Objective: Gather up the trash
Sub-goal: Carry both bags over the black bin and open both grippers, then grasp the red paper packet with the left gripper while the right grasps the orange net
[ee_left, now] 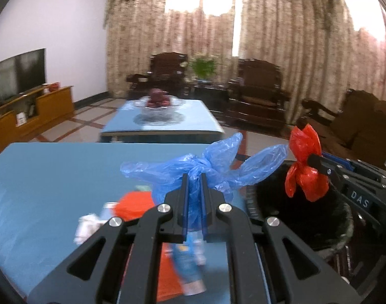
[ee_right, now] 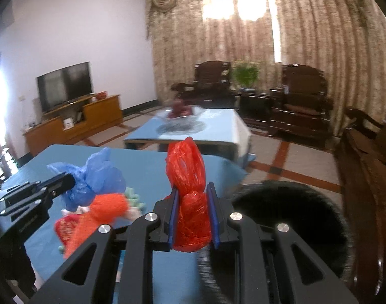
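My left gripper (ee_left: pixel 194 177) is shut on a knotted blue plastic bag (ee_left: pixel 218 169) and holds it above the blue table (ee_left: pixel 53 177), near its right edge. My right gripper (ee_right: pixel 193 190) is shut on a knotted red plastic bag (ee_right: pixel 187 177), held over the rim of a black bin (ee_right: pixel 281 217) beside the table. The red bag (ee_left: pixel 305 172) and the right gripper (ee_left: pixel 313 157) also show in the left wrist view, over the bin (ee_left: pixel 294 210). The blue bag (ee_right: pixel 91 177) and left gripper (ee_right: pixel 68 181) show at left in the right wrist view.
On the table lie an orange net bag (ee_right: pixel 96 215), a white crumpled wrapper (ee_left: pixel 87 225), a blue packet (ee_left: pixel 187 266) and other blurred scraps. A second blue table (ee_left: pixel 162 121) with a glass bowl stands beyond. Dark wooden armchairs (ee_left: pixel 256 93) and a TV cabinet (ee_left: pixel 28 111) line the room.
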### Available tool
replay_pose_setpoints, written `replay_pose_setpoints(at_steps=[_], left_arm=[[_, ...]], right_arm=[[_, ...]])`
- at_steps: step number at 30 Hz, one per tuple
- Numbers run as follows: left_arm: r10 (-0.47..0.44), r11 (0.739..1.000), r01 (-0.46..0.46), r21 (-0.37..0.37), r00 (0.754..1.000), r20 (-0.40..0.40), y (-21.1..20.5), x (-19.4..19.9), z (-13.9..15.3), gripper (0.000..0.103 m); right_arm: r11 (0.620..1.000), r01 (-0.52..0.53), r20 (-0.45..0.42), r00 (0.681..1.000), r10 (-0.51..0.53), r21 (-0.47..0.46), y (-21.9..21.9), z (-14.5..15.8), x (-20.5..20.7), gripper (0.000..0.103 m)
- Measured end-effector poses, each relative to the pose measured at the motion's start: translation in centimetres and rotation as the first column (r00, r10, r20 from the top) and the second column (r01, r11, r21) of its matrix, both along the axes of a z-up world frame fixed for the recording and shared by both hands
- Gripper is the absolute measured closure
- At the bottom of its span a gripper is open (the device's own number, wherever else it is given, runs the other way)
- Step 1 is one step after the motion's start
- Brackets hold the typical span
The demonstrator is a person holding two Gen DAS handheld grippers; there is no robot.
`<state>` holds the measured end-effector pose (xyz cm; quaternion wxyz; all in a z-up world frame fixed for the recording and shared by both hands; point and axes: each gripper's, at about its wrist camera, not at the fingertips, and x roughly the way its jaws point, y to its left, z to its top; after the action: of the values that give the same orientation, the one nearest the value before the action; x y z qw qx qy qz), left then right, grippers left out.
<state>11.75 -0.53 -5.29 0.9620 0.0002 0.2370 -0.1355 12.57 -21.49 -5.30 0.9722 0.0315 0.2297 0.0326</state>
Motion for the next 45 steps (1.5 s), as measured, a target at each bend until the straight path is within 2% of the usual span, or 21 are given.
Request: replay_pose_setpoints(at_steps=[5,8,12,15,17,18,20,21,22,24,26,30,35,40,45], left_arm=[[-0.102,0.995,0.102,-0.011,0.994,-0.033,-6.1,1.9,-1.1,0.096],[-0.163,0.987,0.162,-0.018,0.985,-0.053,-10.3,3.7,-1.9,0.096],[-0.220,0.975,0.217,-0.041,0.971,-0.090,-13.9,5.4,-3.1,0.096],[-0.254,0.967,0.250,-0.052,0.961,-0.110,-16.6,6.2,-4.0,0.095],[-0.284,0.959,0.278,-0.064,0.950,-0.132,-17.9,6.9,-4.5,0.087],[-0.286,0.958,0.279,-0.069,0.948,-0.136,-18.1,6.8,-4.6,0.072],[-0.286,0.958,0.278,-0.078,0.949,-0.135,-18.0,7.0,-4.7,0.051],[-0.280,0.959,0.271,-0.081,0.952,-0.127,-17.8,6.9,-4.6,0.047],[-0.276,0.960,0.268,-0.084,0.953,-0.124,-17.3,6.7,-4.5,0.046],[-0.258,0.965,0.249,-0.080,0.959,-0.122,-15.9,6.4,-4.3,0.039],[-0.227,0.973,0.220,-0.075,0.967,-0.116,-13.5,5.8,-4.2,0.034],[-0.135,0.991,0.132,-0.039,0.987,-0.088,-9.0,4.3,-3.5,0.026],[0.014,1.000,-0.012,0.028,0.998,-0.060,-2.9,1.8,-2.8,0.024],[0.142,0.987,-0.137,0.077,0.988,-0.064,3.1,-0.2,-2.7,0.024],[0.227,0.970,-0.218,0.104,0.970,-0.083,8.1,-2.0,-3.1,0.025]], right_arm=[[0.993,0.118,-0.030,0.993,-0.118,-0.019,-5.7,-0.6,0.4,0.082],[0.983,0.177,-0.050,0.983,-0.179,-0.039,-8.5,-1.5,0.8,0.082],[0.968,0.243,-0.077,0.966,-0.247,-0.058,-11.7,-2.7,1.4,0.082],[0.960,0.272,-0.099,0.956,-0.277,-0.069,-13.1,-3.7,1.4,0.076],[0.950,0.302,-0.110,0.945,-0.309,-0.075,-14.1,-4.3,1.4,0.072],[0.948,0.311,-0.113,0.941,-0.318,-0.074,-14.5,-4.4,1.3,0.063],[0.940,0.331,-0.106,0.935,-0.338,-0.078,-14.8,-4.6,0.8,0.049],[0.936,0.342,-0.096,0.932,-0.349,-0.082,-14.9,-4.5,0.5,0.040],[0.933,0.350,-0.087,0.930,-0.357,-0.088,-14.8,-4.3,0.4,0.034],[0.926,0.366,-0.068,0.925,-0.373,-0.098,-14.5,-4.1,0.0,0.015],[0.923,0.370,-0.053,0.925,-0.376,-0.103,-13.8,-3.8,-0.3,0.007],[0.941,0.327,-0.044,0.942,-0.331,-0.086,-11.2,-3.1,-0.5,0.006],[0.968,0.245,-0.034,0.969,-0.247,-0.050,-7.0,-2.8,-0.4,0.006],[0.992,0.127,-0.024,0.992,-0.127,-0.015,-1.5,-3.0,-0.1,0.006],[1.000,0.016,-0.031,0.999,-0.016,0.000,3.7,-3.8,0.2,0.006]])
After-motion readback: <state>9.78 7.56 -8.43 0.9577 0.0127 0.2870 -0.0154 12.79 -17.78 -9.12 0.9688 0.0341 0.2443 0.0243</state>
